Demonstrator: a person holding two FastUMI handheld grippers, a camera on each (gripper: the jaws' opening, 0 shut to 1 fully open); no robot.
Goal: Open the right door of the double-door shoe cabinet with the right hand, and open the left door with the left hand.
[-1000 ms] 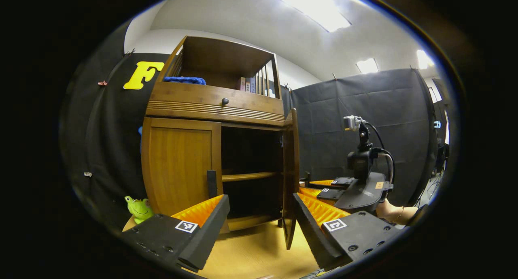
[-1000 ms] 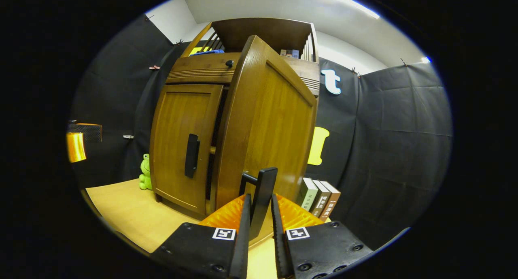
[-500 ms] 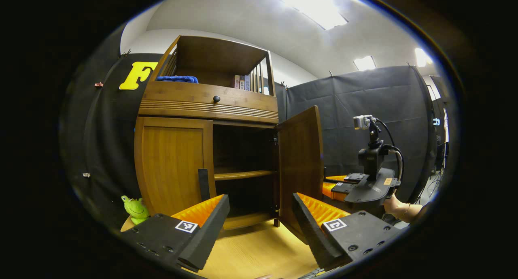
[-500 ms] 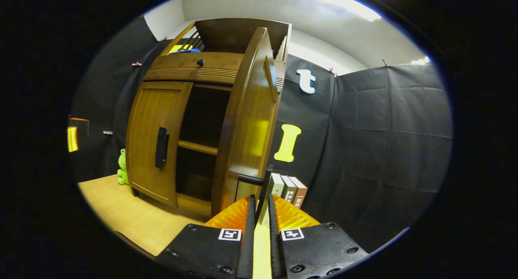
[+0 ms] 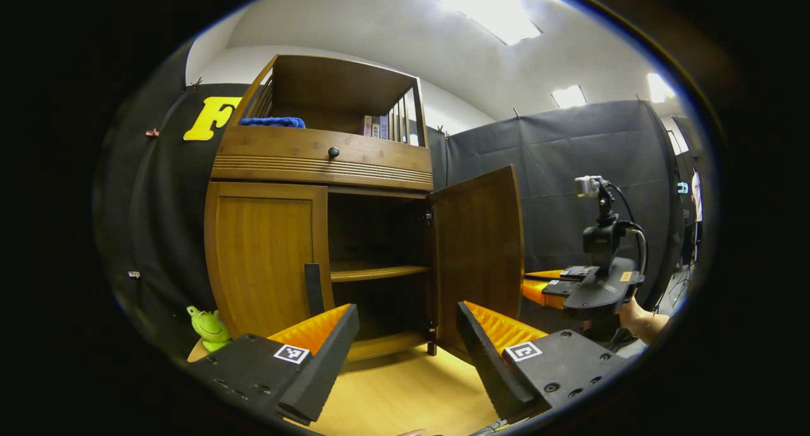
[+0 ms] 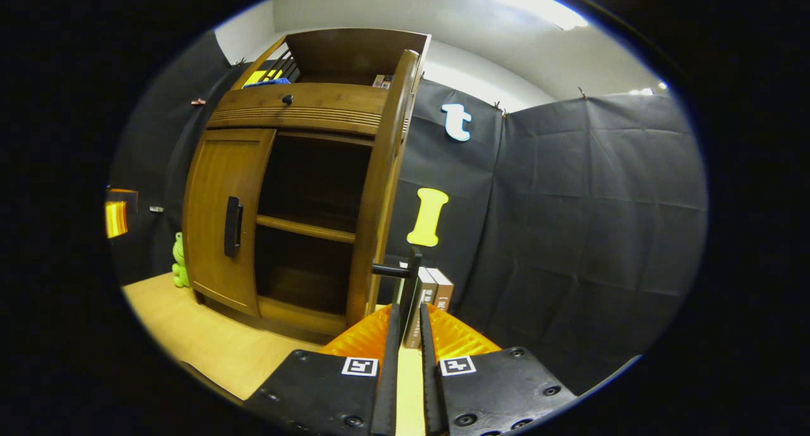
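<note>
Shoe cabinet [image 5: 323,164] stands on the wood surface [image 5: 405,392] w/ its right door [image 5: 478,252] swung wide open and its left door [image 5: 266,252] shut. Right claw [image 6: 405,335] is nearly closed, both fingers clamped on the right door's black handle [image 6: 411,278]; in the left gripper view it sits just past the door's edge, a hand [image 5: 642,319] behind it. Left claw [image 5: 405,335] is wide open, holding nothing, in front of the cabinet, apart from the left door's handle [image 5: 312,288]. Nearby: green frog toy [image 5: 207,325] at the cabinet's left foot, books [image 6: 430,290] upright behind the open door, blue cloth [image 5: 272,122] plus more books on the top shelf, drawer knob [image 5: 333,152] above the doors. Inner shelf [image 5: 373,273] looks bare.
</note>
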